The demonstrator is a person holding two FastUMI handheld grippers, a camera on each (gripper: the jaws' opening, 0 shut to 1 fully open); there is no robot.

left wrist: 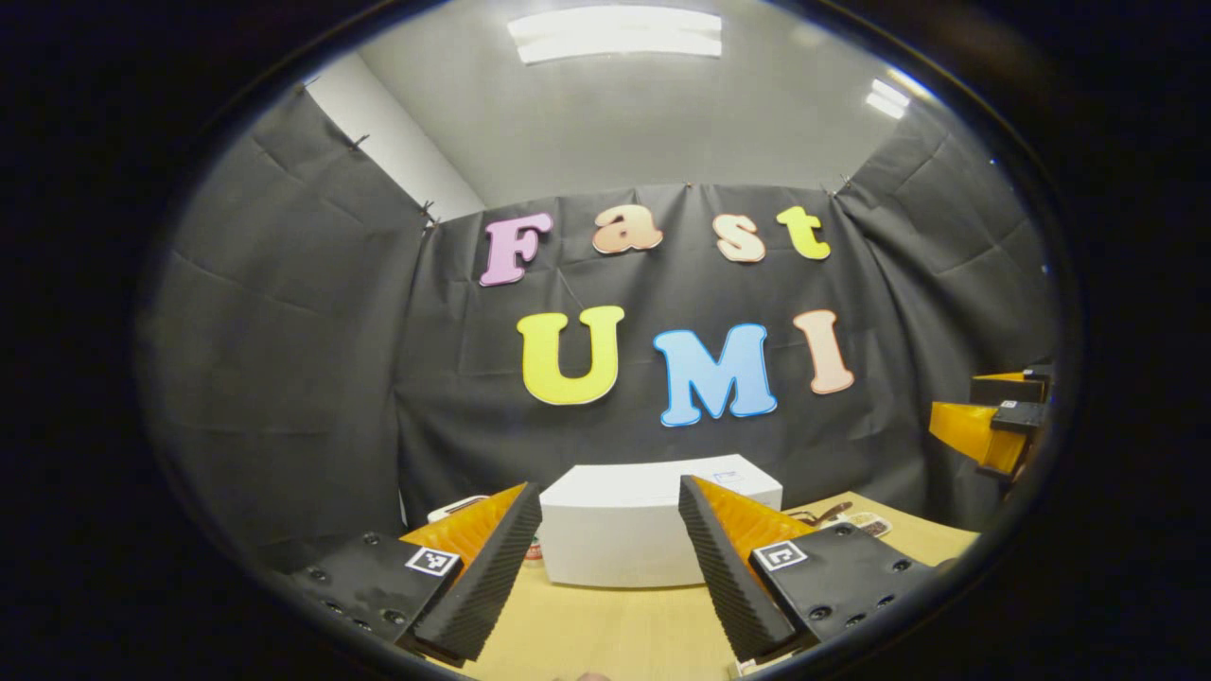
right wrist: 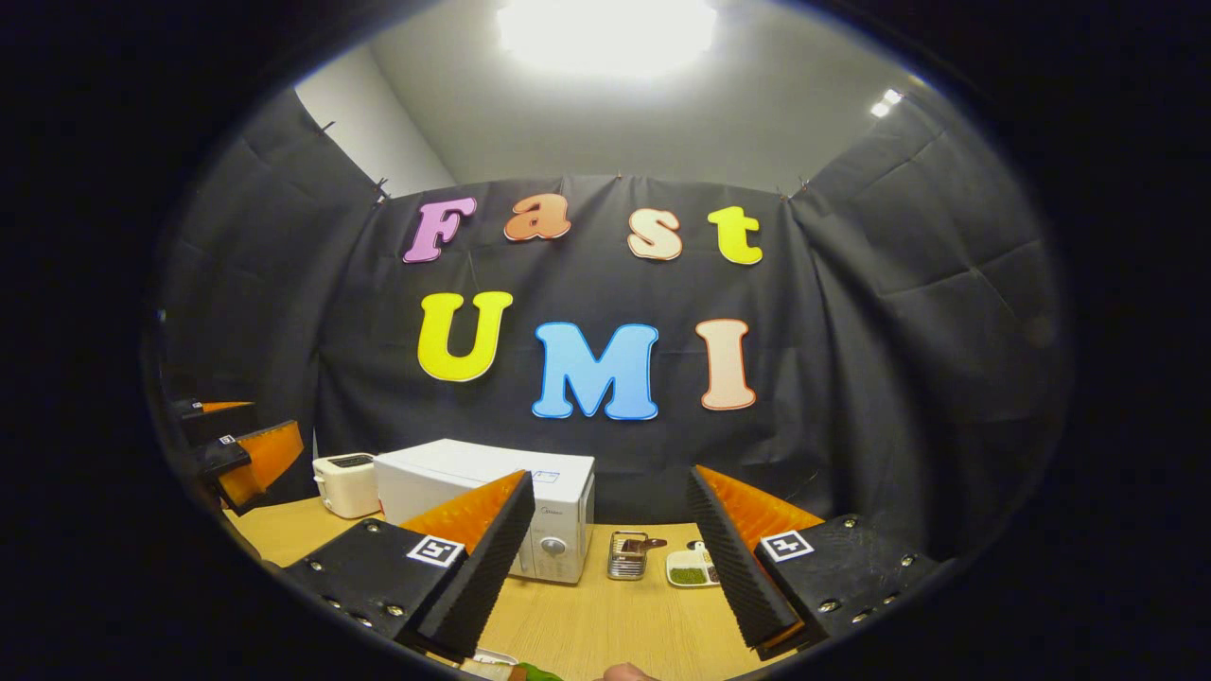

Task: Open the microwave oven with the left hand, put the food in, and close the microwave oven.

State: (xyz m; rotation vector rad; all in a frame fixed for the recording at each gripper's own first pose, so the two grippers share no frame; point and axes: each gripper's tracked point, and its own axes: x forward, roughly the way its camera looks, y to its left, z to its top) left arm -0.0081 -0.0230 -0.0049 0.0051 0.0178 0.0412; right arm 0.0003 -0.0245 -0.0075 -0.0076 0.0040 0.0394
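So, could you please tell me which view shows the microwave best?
The right gripper view: the microwave shows its top, a side and its control panel with a dial. The left gripper view shows the microwave as a plain white box between the fingers.

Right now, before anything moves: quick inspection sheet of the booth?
Surface: wooden table, mostly bare in front.
Job's things: white microwave oven, door closed; food not identifiable.
Clutter: white toaster left of the microwave; small metal rack and white dish with green contents to its right.
Grippers: left gripper open, holding nothing; right gripper open, holding nothing.
Cables: nothing seen.
Surroundings: black cloth wall, ceiling light.
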